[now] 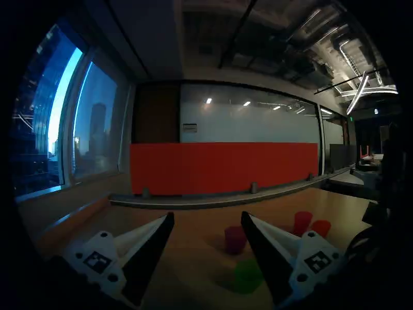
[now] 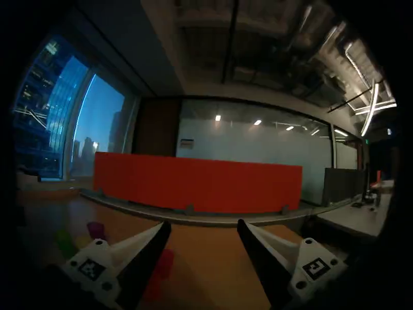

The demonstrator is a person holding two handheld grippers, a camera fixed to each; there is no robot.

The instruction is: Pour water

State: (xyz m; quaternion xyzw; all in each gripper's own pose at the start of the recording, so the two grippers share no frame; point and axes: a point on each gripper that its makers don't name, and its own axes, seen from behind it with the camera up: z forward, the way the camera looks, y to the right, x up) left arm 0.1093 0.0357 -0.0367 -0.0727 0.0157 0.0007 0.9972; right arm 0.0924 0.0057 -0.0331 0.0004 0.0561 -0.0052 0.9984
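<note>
In the left gripper view, my left gripper point(image 1: 207, 219) is open above a wooden table point(image 1: 196, 227), nothing between its fingers. A purple cup point(image 1: 235, 239) stands just beyond the tips, a green cup point(image 1: 248, 275) nearer by the right finger, and two red cups point(image 1: 302, 222) farther right. In the right gripper view, my right gripper point(image 2: 203, 227) is open and empty over the same table point(image 2: 217, 258). A purple cup point(image 2: 95, 230) and a green cup point(image 2: 64, 243) stand to the left of it, and a red cup point(image 2: 164, 262) sits by the left finger.
A red partition point(image 1: 222, 168) with a grey rail runs along the table's far edge. Large windows point(image 1: 62, 129) lie to the left. Desks with dark objects point(image 2: 361, 212) stand at the right. The room is dim.
</note>
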